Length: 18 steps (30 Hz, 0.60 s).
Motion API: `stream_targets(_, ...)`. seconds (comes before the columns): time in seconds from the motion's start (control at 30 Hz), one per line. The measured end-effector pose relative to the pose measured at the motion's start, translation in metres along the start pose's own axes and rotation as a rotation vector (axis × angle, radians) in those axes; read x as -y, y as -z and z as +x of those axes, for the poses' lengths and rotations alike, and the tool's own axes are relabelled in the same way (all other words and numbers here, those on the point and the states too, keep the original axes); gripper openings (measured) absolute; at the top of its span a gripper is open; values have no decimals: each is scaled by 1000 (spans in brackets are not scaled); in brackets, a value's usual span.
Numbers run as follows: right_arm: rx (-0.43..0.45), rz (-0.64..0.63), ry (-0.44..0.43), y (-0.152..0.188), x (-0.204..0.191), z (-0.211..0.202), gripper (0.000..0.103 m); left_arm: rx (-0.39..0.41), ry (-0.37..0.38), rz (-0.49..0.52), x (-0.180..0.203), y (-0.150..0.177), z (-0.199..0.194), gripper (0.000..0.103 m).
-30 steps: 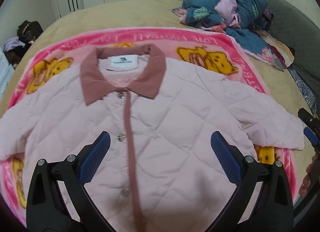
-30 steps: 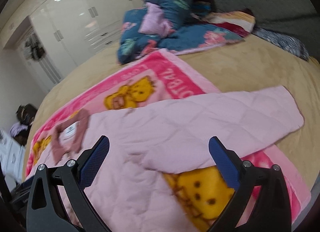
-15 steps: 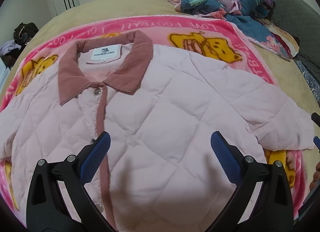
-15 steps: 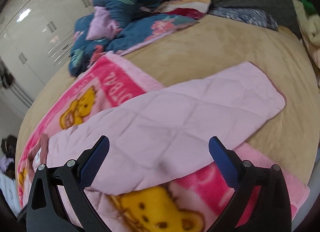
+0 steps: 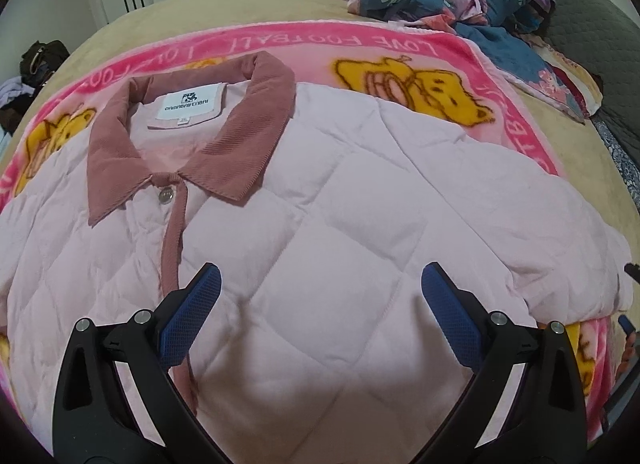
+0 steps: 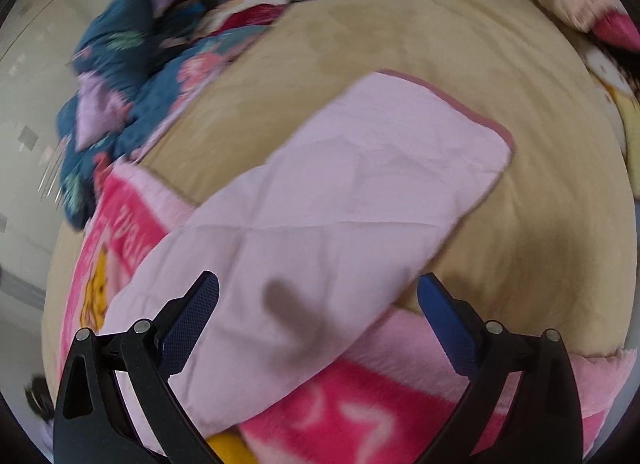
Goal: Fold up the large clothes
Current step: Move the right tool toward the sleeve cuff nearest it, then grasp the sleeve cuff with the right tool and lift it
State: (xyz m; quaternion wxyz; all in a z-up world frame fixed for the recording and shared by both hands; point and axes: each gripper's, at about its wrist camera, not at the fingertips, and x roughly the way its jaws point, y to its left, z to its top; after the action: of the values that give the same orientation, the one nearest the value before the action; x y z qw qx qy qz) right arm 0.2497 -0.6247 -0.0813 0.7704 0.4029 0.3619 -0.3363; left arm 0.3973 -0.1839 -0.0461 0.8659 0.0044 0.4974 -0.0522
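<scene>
We hover both tools over a pink quilted jacket lying buttoned and face up on a cartoon blanket on the bed. The left gripper and right gripper are spread wide, holding nothing. Folding looks unstarted (our guess); next, the right must pinch the outstretched sleeve near its cuff.
</scene>
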Motion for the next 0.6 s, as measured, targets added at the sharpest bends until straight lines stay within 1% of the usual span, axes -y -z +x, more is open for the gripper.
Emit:
stream_targets(0.07,3,61,22,-5,14,7,99,-1,-4,1,-3,-3,2,94)
stream_targets(0.13,-6,111,15,-10,25,14,99,-1,-7,-7,-8,-4,2,94)
stream_targets(0.23,-25,185,-31,-15,41,28,99,0,-4,-20,-17,-6,0,94)
stream_targets(0.3,-19,220,-63,-19,49,33,99,1,-5,-21,-23,-6,-1,94)
stream_targets(0.33,-3,235,-82,-21,52,33,95,3,-8,-22,-26,-6,-3,94)
stream_targets(0.43,9,259,-120,-25,54,39,69,7,-15,-31,-36,-7,-7,94)
stream_targets(0.47,10,276,-138,-27,58,43,62,10,-16,-39,-41,-7,-9,94)
stream_targets(0.5,14,280,-160,-28,61,46,46,13,-14,-46,-45,-7,-12,94)
stream_targets(0.53,16,276,-185,-30,62,47,34,16,-12,-54,-50,-8,-15,94)
stream_targets(0.57,21,270,-221,-32,60,47,30,18,-12,-58,-54,-8,-17,94)
stream_targets(0.6,39,255,-244,-33,56,43,23,21,-13,-63,-57,-8,-19,94)
